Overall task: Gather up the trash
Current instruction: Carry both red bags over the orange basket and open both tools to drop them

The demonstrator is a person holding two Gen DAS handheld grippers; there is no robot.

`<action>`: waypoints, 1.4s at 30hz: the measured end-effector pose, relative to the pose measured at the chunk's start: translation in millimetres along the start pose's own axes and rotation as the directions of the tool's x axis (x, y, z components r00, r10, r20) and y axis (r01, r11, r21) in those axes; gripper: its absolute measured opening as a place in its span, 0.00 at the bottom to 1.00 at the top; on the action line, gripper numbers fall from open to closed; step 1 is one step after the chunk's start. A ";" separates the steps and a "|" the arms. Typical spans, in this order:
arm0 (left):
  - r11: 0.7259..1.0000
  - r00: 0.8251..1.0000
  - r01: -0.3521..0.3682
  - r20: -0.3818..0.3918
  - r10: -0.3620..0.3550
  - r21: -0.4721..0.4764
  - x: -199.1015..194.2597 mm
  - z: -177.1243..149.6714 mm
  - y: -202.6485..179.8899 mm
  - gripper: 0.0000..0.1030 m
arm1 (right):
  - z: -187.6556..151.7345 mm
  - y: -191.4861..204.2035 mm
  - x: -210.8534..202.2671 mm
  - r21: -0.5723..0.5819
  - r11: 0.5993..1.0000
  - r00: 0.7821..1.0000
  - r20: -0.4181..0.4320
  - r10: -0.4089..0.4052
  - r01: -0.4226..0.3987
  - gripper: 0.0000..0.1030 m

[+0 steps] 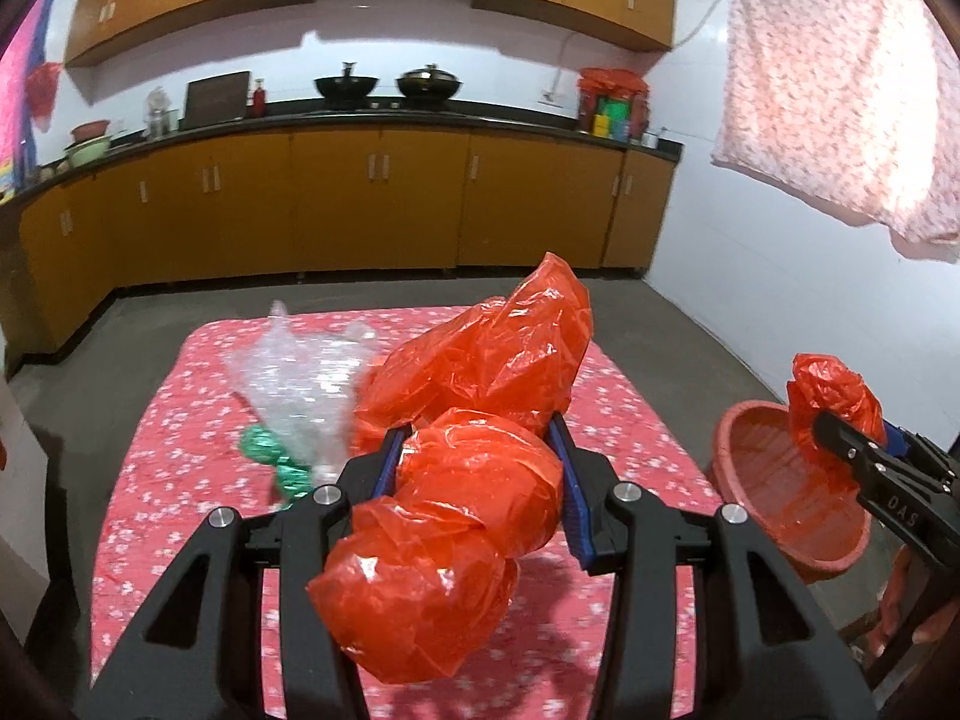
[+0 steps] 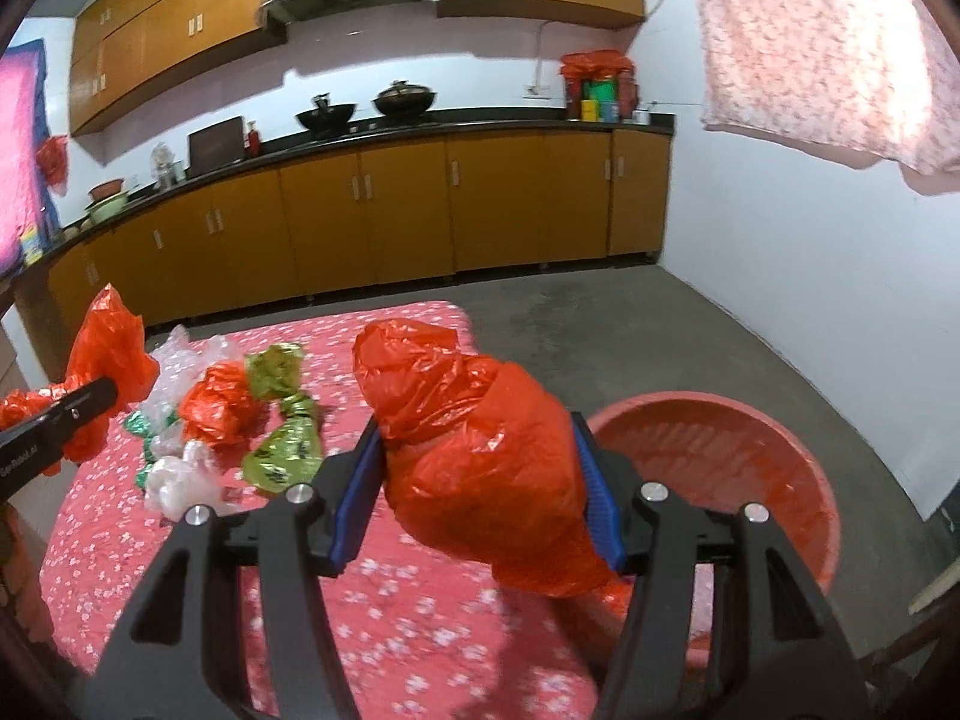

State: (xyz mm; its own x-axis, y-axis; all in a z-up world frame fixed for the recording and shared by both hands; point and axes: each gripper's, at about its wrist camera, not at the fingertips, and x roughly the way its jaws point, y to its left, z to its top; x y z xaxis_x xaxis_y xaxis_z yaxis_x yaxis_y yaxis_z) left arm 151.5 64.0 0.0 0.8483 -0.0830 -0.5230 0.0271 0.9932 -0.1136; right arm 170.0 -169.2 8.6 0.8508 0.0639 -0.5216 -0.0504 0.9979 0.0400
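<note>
My left gripper [image 1: 477,435] is shut on a crumpled red plastic bag [image 1: 474,480] that bulges out ahead of and behind the blue pads, above the pink flowered table [image 1: 180,480]. My right gripper [image 2: 477,426] is shut on another red plastic bag [image 2: 480,450], close to the table's right edge beside a red basin [image 2: 750,450]. In the left wrist view the right gripper [image 1: 840,438] holds its bag [image 1: 834,402] over the basin [image 1: 774,480]. The right wrist view shows the left gripper [image 2: 78,408] at far left with its bag [image 2: 108,348].
On the table lie a crumpled red bag [image 2: 219,402], a yellow-green foil wrapper [image 2: 282,426], clear plastic film [image 1: 300,384], a white plastic wad [image 2: 174,480] and a green wrapper [image 1: 270,456]. Yellow kitchen cabinets [image 1: 372,204] line the far wall beyond grey floor.
</note>
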 end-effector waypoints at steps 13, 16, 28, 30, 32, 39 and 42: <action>0.986 0.993 0.114 -0.046 -0.109 0.119 18.7 -8.6 -75.5 0.45 | -14.5 -65.7 -17.4 0.093 0.986 0.990 -0.006 -0.139 0.139 0.56; 0.980 0.990 0.138 -0.057 -0.131 0.145 23.0 -8.7 -91.6 0.45 | -16.4 -80.2 -19.3 0.118 0.979 0.986 -0.012 -0.169 0.169 0.56; 0.963 0.978 0.200 -0.093 -0.185 0.183 34.1 -13.3 -127.4 0.44 | -26.2 -112.2 -19.7 0.173 0.958 0.973 -0.036 -0.227 0.230 0.56; 0.961 0.977 0.204 -0.098 -0.188 0.186 35.6 -14.1 -133.2 0.45 | -27.5 -114.5 -18.3 0.177 0.956 0.972 -0.040 -0.231 0.235 0.56; 0.959 0.975 0.212 -0.104 -0.195 0.189 37.8 -13.9 -137.9 0.45 | -28.5 -117.2 -17.3 0.180 0.954 0.971 -0.043 -0.235 0.239 0.56; 0.945 0.965 0.253 -0.127 -0.230 0.208 45.4 -17.6 -158.9 0.44 | -29.8 -131.2 -13.1 0.201 0.945 0.967 -0.052 -0.251 0.256 0.56; 0.938 0.959 0.272 -0.138 -0.246 0.216 49.7 -19.8 -169.2 0.44 | -29.7 -137.4 -10.6 0.220 0.939 0.964 -0.059 -0.258 0.264 0.56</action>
State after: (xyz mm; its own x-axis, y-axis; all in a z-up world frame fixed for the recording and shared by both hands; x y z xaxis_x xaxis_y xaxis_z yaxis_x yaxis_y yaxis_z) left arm 178.7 -109.8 -23.4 0.7339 -0.3354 -0.5906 0.3701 0.9266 -0.0663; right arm 152.4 -306.8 -16.7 0.8029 -0.1951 -0.5633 0.2923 0.9524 0.0868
